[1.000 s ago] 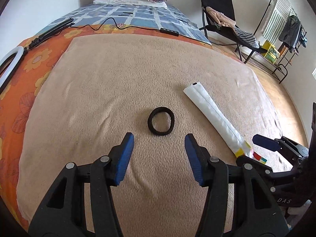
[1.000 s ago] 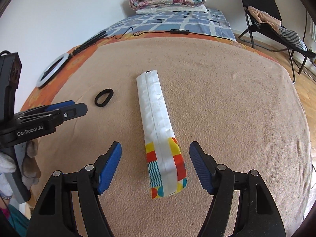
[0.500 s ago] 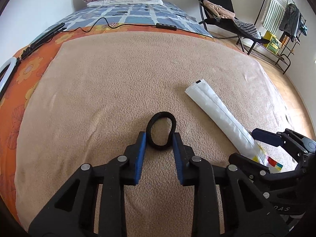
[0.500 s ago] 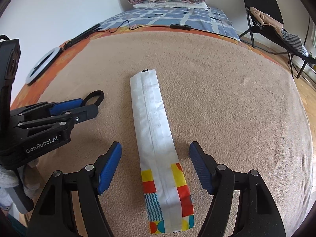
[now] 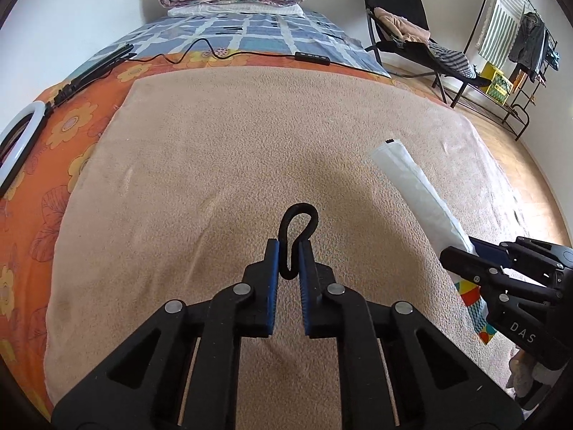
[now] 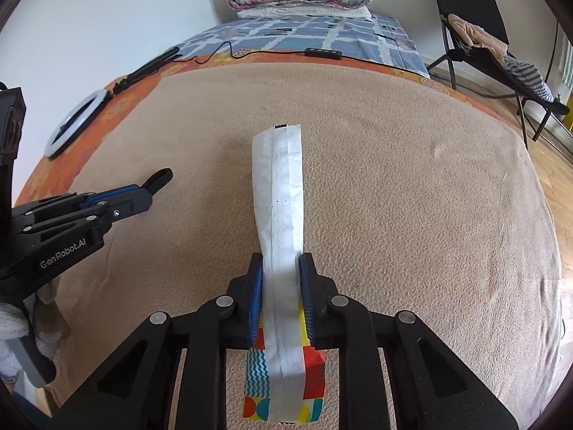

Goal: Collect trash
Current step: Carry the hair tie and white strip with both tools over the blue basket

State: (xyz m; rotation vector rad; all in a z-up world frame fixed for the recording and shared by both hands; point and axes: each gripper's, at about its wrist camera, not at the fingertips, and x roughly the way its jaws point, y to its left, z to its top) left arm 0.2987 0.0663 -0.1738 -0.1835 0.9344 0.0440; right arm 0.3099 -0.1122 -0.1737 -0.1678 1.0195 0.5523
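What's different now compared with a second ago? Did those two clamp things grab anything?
Yes. The left gripper came forward over the black hair tie and is closing on it, squeezing the ring narrow. The right gripper is closing on the long white wrapper, pinching it near its colourful end. Both had stood open above the beige blanket. The ring light stayed put.

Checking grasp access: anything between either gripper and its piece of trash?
Nothing visible. The left gripper is closing with the black band already pinched between its pads; the right gripper is closing on the white wrapper. No bin is in view.
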